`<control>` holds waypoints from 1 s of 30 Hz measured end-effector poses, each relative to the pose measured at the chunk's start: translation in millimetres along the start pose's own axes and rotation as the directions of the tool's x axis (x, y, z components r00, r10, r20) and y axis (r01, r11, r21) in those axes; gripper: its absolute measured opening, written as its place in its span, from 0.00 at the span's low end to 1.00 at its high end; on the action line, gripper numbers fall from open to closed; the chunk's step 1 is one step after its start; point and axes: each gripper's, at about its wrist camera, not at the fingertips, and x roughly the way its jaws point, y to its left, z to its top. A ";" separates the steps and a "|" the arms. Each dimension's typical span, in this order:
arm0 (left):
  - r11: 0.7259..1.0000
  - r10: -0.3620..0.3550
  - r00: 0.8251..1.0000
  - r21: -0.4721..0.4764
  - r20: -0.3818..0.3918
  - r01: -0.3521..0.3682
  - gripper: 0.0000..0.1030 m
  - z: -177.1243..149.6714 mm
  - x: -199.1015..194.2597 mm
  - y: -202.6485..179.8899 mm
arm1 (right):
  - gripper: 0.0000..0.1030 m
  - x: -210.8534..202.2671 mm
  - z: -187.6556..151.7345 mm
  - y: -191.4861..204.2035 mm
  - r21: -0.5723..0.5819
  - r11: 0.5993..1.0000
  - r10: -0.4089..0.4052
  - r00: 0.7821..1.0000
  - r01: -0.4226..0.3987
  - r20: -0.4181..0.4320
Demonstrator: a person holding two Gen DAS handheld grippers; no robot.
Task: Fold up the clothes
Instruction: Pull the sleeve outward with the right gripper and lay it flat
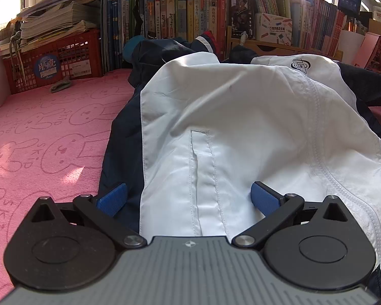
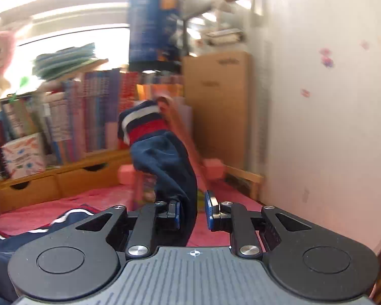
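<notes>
A white and navy jacket (image 1: 241,117) lies spread on the pink bed cover (image 1: 43,132). My left gripper (image 1: 188,198) is open and wide, low over the jacket's hem. Its blue pads (image 1: 264,199) stand on either side of the white pocket panel without pinching it. In the blurred right wrist view, a navy sleeve (image 2: 170,162) with a red and white striped cuff (image 2: 142,124) rises ahead. My right gripper (image 2: 193,209) has narrow jaws with the sleeve between them. The cloth lies against the left pad, and a thin gap shows beside the right pad (image 2: 210,207), so it reads as open.
A red crate (image 1: 56,61) under stacked papers sits at the back left. Rows of books (image 1: 190,15) and wooden drawers (image 2: 63,180) line the back. A cardboard box (image 2: 216,106) and a white wall (image 2: 330,101) close off the right side.
</notes>
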 end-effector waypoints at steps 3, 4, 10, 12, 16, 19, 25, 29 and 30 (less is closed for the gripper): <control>1.000 -0.001 1.000 0.001 0.000 0.001 1.00 -0.3 -0.6 1.0 | 0.20 22.5 -22.5 -56.2 0.084 0.988 -0.119 0.987 0.129 -0.108; 1.000 -0.001 1.000 0.001 0.000 0.001 1.00 -0.5 -0.7 1.2 | 0.21 27.1 -31.7 -67.4 0.075 0.986 -0.138 0.981 0.150 -0.138; 1.000 0.002 1.000 0.003 0.000 -0.002 1.00 -0.6 -0.3 0.9 | 0.73 33.2 -63.1 -105.0 0.237 0.971 0.073 0.980 -0.028 -0.184; 1.000 0.002 1.000 0.003 0.000 -0.002 1.00 -0.5 -0.3 1.2 | 0.91 39.8 -63.0 -110.8 0.316 0.946 0.136 0.976 -0.076 -0.169; 1.000 0.005 1.000 0.004 0.001 -0.005 1.00 -1.0 -0.7 1.3 | 0.93 69.4 -61.5 -108.2 0.391 0.917 0.168 0.964 -0.075 -0.207; 1.000 0.006 1.000 0.004 0.001 -0.006 1.00 -1.2 -0.7 1.4 | 0.91 92.3 -66.1 -100.5 0.402 0.914 0.153 0.963 -0.053 -0.221; 1.000 0.006 1.000 0.003 0.000 -0.006 1.00 -1.1 -0.8 0.7 | 0.19 88.1 -25.6 -72.5 0.238 0.970 0.078 0.992 -0.052 -0.102; 1.000 0.006 1.000 0.002 0.000 -0.006 1.00 -1.0 -0.8 0.6 | 0.19 39.1 12.6 -35.6 -0.144 0.989 0.011 0.959 0.031 0.282; 1.000 0.006 1.000 0.002 -0.001 -0.006 1.00 -1.0 -0.8 0.6 | 0.21 27.8 19.1 -26.2 -0.233 0.969 0.009 0.926 0.086 0.378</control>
